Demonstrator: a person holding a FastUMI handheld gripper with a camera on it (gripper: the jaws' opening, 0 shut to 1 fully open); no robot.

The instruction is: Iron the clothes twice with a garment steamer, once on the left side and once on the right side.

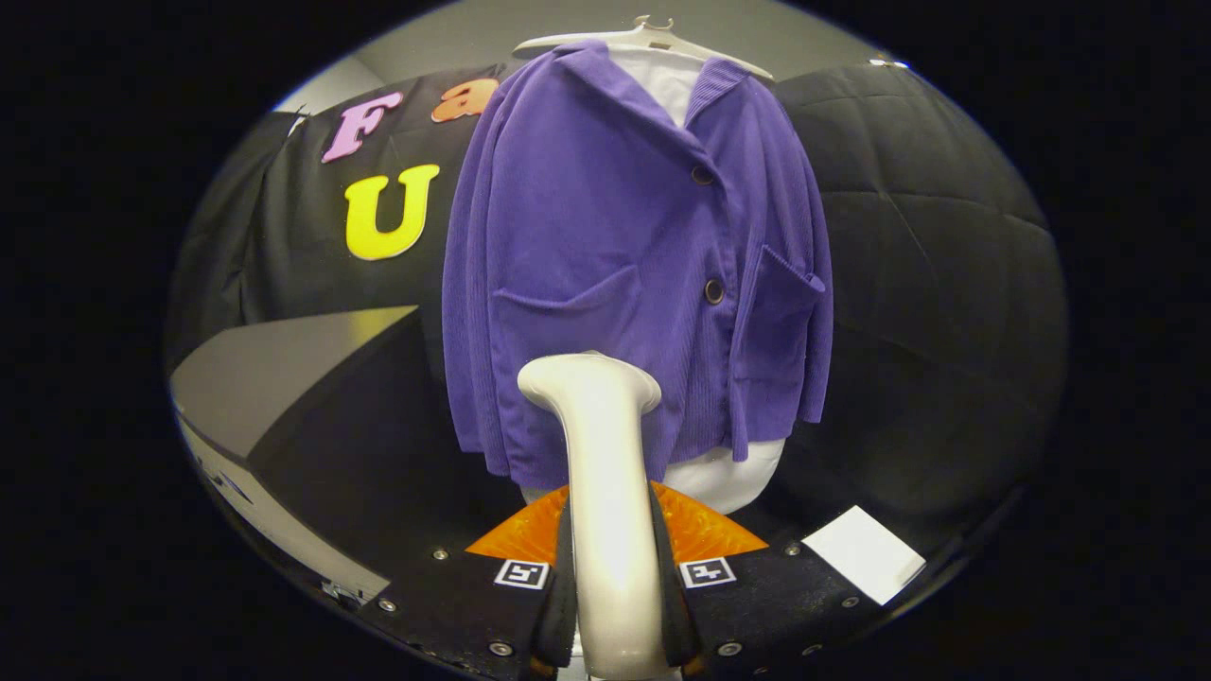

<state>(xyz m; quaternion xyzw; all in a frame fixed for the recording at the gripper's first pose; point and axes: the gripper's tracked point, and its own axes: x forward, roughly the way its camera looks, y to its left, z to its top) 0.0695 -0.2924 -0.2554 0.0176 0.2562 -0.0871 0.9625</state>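
The gripper [613, 605] has both fingers [564, 586] pressed on the handle of the white garment steamer [598, 473], held upright. Its head sits low before the purple corduroy jacket [624, 265] on a white hanger [653, 38] — whether it touches the cloth cannot be told. This looks like the start of a pass; next, probably, a steady stroke up one side — head kept against the fabric.

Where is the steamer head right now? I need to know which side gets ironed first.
The steamer is clamped between the fingers, its head low before the purple jacket, between its two pockets.
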